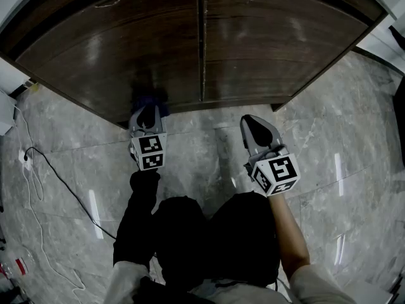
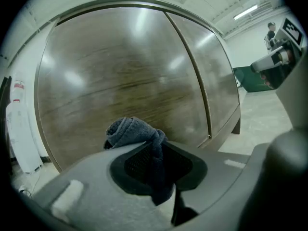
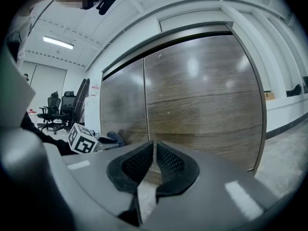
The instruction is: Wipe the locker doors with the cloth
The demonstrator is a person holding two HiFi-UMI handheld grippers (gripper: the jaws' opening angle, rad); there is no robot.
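A dark wooden locker with two doors (image 1: 158,43) stands in front of me, the seam (image 1: 200,43) running down its middle. My left gripper (image 1: 147,111) is shut on a dark blue cloth (image 2: 139,134), which bunches out past the jaws against the lower part of the left door (image 2: 120,81). The cloth (image 1: 149,100) shows as a dark lump at the door's bottom edge in the head view. My right gripper (image 1: 255,126) hovers over the floor short of the right door (image 3: 202,95), its jaws closed together with nothing between them.
A grey marble floor (image 1: 190,157) lies below the locker. A black cable (image 1: 57,182) and white cord trail along the floor at the left. A white object (image 2: 19,129) stands left of the locker. Office chairs (image 3: 57,109) stand far off on the left in the right gripper view.
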